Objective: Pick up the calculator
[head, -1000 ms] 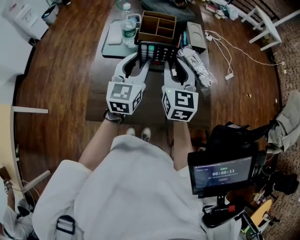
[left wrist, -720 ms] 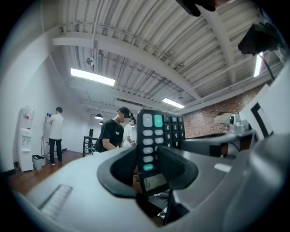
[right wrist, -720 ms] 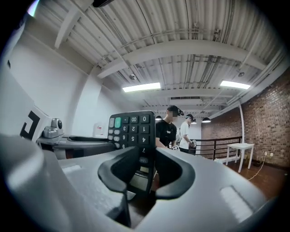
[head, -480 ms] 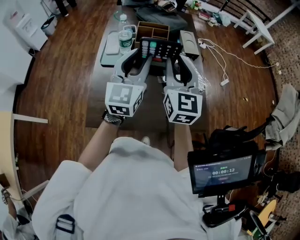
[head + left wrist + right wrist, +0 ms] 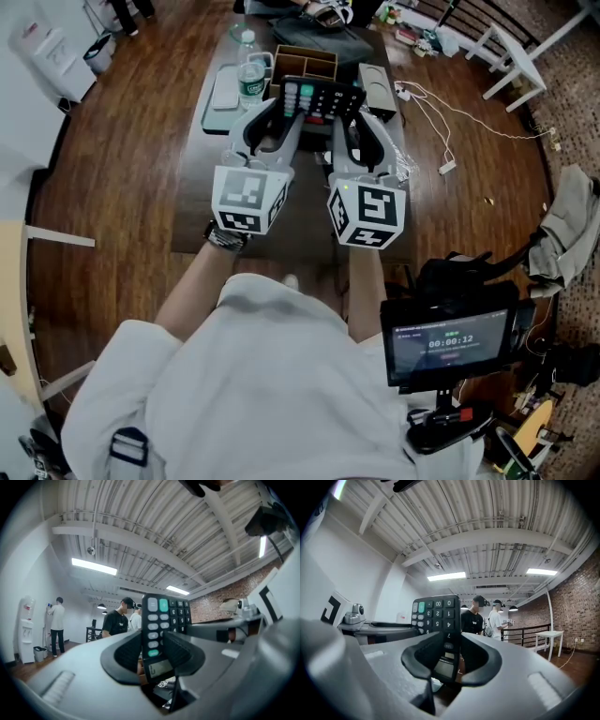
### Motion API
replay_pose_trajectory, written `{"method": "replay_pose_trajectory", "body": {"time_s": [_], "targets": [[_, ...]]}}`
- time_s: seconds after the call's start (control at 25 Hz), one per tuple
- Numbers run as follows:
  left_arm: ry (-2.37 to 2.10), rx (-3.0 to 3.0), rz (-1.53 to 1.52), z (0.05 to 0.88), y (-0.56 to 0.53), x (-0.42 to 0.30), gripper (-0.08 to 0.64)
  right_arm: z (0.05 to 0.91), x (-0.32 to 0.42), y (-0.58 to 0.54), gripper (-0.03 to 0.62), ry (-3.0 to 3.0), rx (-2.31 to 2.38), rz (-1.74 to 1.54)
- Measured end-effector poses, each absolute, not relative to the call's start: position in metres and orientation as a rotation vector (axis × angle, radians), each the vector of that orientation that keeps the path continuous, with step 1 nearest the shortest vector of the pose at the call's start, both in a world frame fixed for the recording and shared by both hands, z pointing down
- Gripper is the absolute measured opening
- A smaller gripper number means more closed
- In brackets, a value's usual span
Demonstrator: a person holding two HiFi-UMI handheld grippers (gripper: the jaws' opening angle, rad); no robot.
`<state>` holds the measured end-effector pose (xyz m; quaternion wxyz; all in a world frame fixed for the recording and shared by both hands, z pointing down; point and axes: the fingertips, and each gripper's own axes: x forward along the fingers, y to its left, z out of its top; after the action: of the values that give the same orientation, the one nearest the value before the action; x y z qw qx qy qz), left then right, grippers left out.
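The calculator [image 5: 322, 97] is up in the air, above the far end of the table [image 5: 300, 225], with a water bottle [image 5: 250, 77] and a wooden box [image 5: 305, 64] under and behind it. Both tongs pinch it. The left tongs [image 5: 284, 114] squeeze the left side of the screen end, and the right tongs [image 5: 349, 120] squeeze the right side. The keys stick out away from the person. I think two pairs of tongs are used so the flat calculator does not tip or spin. Each pair bites only the near edge, so the hold is small. The picking up looks almost done.
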<state>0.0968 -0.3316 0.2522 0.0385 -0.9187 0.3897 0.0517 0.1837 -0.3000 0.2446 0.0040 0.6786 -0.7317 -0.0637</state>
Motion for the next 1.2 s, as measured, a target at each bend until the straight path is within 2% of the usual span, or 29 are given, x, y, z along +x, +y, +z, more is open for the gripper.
{"method": "replay_pose_trajectory", "body": {"time_s": [1.2], "targets": [[1.228, -2.868, 0.066, 0.291, -0.295, 0.053, 0.152, 0.284, 0.141, -0.265, 0.110, -2.250, 2.101, -0.085]]}}
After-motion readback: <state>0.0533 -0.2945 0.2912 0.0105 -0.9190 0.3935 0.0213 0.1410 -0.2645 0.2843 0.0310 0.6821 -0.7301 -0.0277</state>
